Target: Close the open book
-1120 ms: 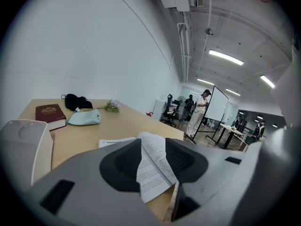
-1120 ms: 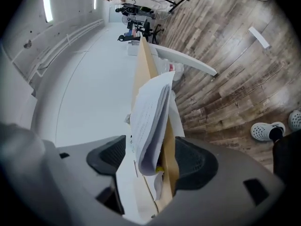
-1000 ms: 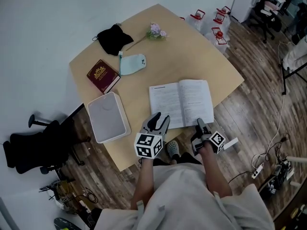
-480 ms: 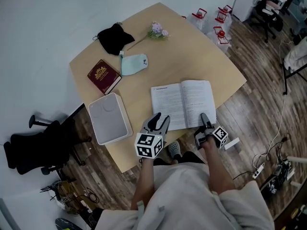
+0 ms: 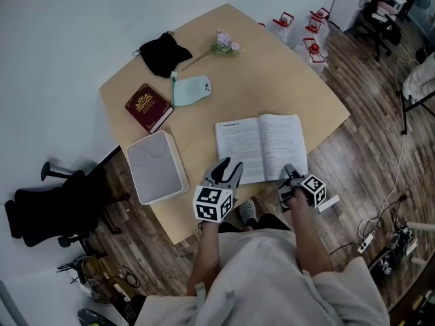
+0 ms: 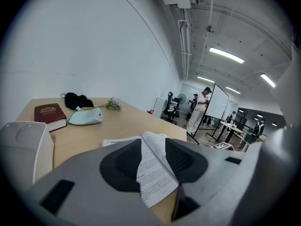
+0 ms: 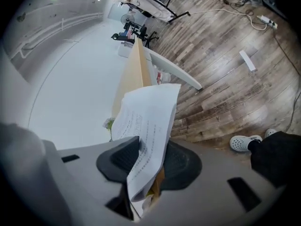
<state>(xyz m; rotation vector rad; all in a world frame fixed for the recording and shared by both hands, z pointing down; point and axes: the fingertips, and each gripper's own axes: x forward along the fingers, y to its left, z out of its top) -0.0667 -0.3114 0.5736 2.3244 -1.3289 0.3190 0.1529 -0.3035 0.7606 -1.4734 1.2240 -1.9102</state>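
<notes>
An open book [image 5: 262,147] with white printed pages lies flat near the front edge of the wooden table [image 5: 272,80]. My right gripper [image 5: 291,174] is at the book's near right corner. Its jaws have just been closing, and in the right gripper view the pads [image 7: 123,158] press on the right-hand pages [image 7: 148,121], whose edge is lifted a little. My left gripper [image 5: 228,170] hovers at the book's near left corner, jaws open. In the left gripper view the left page [image 6: 150,168] shows beyond the empty gripper [image 6: 153,160].
On the table's left part are a white lidded box [image 5: 155,166], a dark red book [image 5: 147,106], a pale teal pouch [image 5: 189,90], a black cloth [image 5: 162,53] and a small flower [image 5: 221,44]. Red-capped bottles [image 5: 309,36] stand on the floor behind; a black chair [image 5: 51,206] is at left.
My right gripper has slid a little forward onto the book's near right corner and its jaws have closed on the page edge. The left gripper has stayed where it was.
</notes>
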